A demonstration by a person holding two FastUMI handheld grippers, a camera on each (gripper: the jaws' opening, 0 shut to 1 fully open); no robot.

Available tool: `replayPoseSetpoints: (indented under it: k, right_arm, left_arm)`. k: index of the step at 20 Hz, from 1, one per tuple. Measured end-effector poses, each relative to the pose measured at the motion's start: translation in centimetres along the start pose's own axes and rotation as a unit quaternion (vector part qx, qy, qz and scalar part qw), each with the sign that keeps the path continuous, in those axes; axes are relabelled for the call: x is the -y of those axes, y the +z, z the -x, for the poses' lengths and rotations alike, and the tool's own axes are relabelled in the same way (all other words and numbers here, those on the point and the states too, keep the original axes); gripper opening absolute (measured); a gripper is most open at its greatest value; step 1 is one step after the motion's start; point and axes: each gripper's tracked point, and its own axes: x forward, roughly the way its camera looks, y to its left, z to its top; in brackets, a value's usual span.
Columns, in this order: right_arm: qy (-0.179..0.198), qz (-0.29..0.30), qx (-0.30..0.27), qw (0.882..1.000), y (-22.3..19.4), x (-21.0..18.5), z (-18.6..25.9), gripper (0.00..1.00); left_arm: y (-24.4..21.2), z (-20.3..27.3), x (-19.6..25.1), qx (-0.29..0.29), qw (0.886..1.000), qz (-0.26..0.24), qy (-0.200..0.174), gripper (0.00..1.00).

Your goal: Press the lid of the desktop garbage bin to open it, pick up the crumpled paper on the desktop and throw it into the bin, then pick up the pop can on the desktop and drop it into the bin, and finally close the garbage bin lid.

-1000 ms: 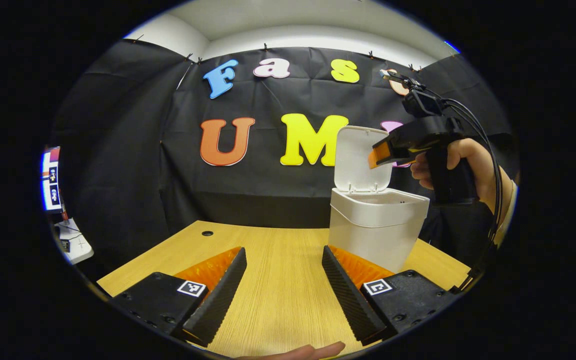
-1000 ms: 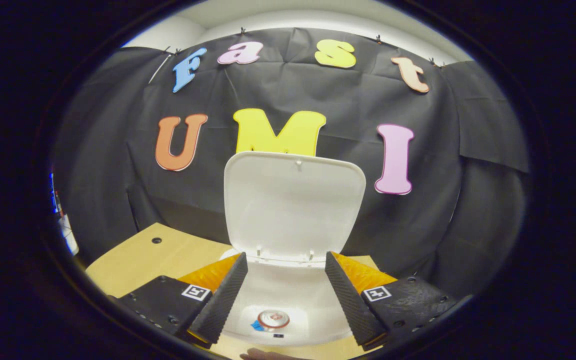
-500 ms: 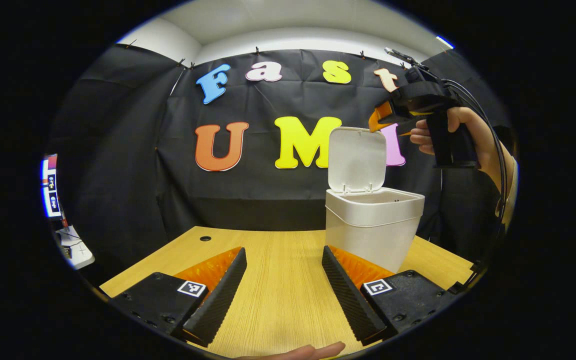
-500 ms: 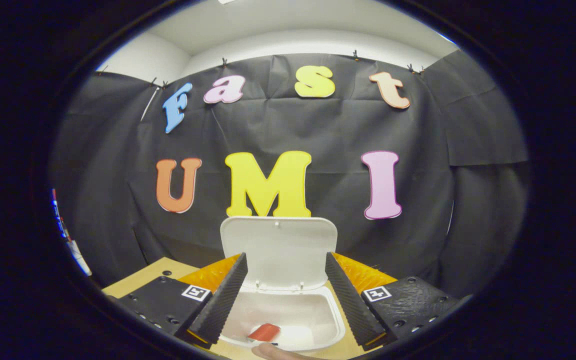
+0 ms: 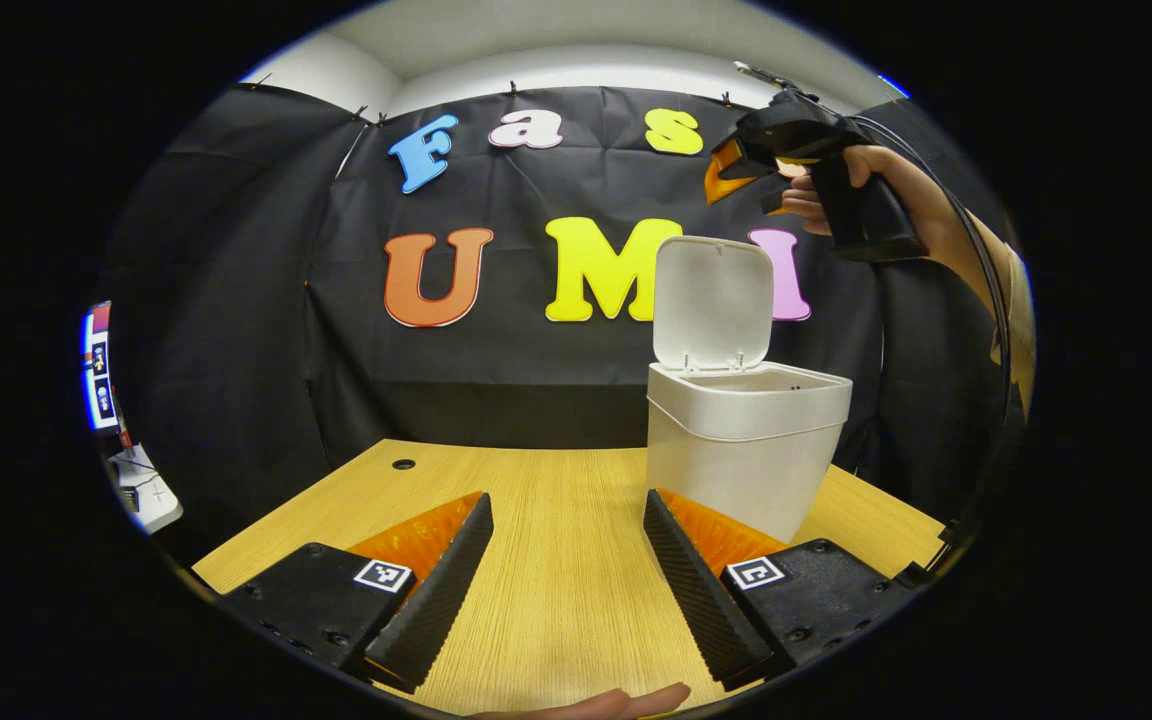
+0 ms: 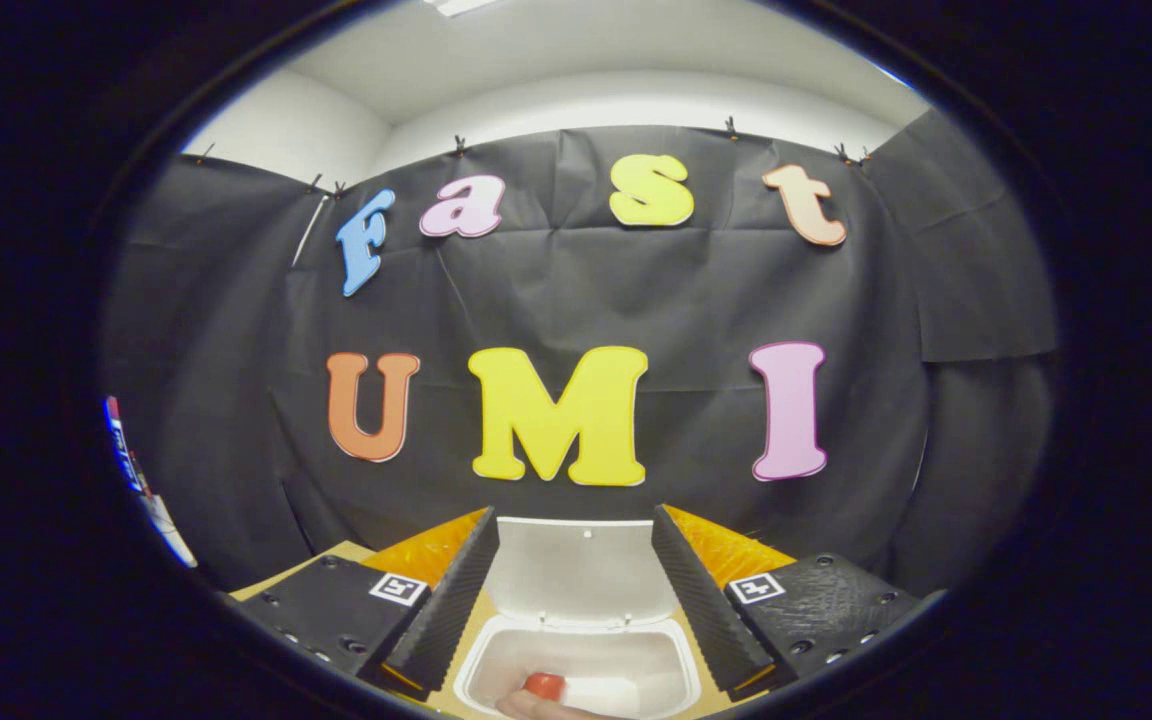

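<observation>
High above the bin (image 5: 741, 450) we hold the right gripper (image 6: 574, 590), jaws spread and empty, its upright lid (image 5: 713, 302) directly below and ahead; the can (image 6: 542, 685) lies inside, while the left gripper (image 5: 566, 570) idles spread over the counter (image 5: 556, 500).

White bin (image 5: 741, 460) on wooden desk (image 5: 556, 560), two o'clock, lid (image 5: 713, 302) upright. Left gripper (image 5: 566, 520) at six o'clock, fingers spread. Right gripper (image 5: 721, 170), hand-held (image 5: 896, 190), one o'clock above lid.

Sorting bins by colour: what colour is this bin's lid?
White, like the bin; the lid shows best in the left gripper view.
</observation>
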Motion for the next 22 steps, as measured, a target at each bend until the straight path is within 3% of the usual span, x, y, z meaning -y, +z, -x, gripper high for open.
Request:
replayPoseSetpoints:
  k: [4, 5, 7, 11, 15, 17, 20, 22]
  right_arm:
    - [-0.027, 0.04, 0.007, 0.999, -0.6, 0.9, -3.8, 0.96]
    - [-0.032, 0.039, 0.005, 0.999, -0.7, 1.1, -4.7, 0.92]
    - [-0.044, 0.042, 0.008, 0.998, -0.5, 1.6, -6.2, 0.96]
    - [-0.056, 0.031, -0.024, 0.998, -2.3, 2.7, -8.1, 0.94]
    - [-0.015, -0.024, -0.055, 0.998, -3.5, 2.6, -7.3, 0.94]
    - [-0.003, -0.018, -0.064, 0.998, -3.9, 2.5, -6.1, 0.99]
    - [0.003, -0.004, -0.073, 0.997, -4.2, 2.2, -4.3, 0.98]
    - [0.013, 0.004, -0.08, 0.997, -4.9, 1.4, -3.6, 0.95]
  left_arm:
    - [-0.1, -0.2, -0.1, 0.005, 1.0, 0.001, 0.0, 0.98]
    - [-0.2, -0.3, -0.2, 0.003, 1.0, 0.004, -0.001, 0.98]
    - [-0.6, -0.6, -0.4, -0.004, 1.0, 0.008, -0.001, 0.98]
    - [-1.0, -1.0, -1.2, -0.012, 1.0, 0.015, 0.007, 0.99]
    - [-1.3, -1.3, -1.5, -0.011, 1.0, 0.02, 0.009, 0.98]
    - [-1.5, -1.5, -1.5, -0.015, 1.0, 0.022, 0.008, 0.98]
    - [-1.1, -1.3, -0.9, -0.009, 1.0, 0.016, 0.004, 0.98]
    - [-0.8, -1.3, -1.5, 0.001, 1.0, 0.008, 0.023, 0.98]
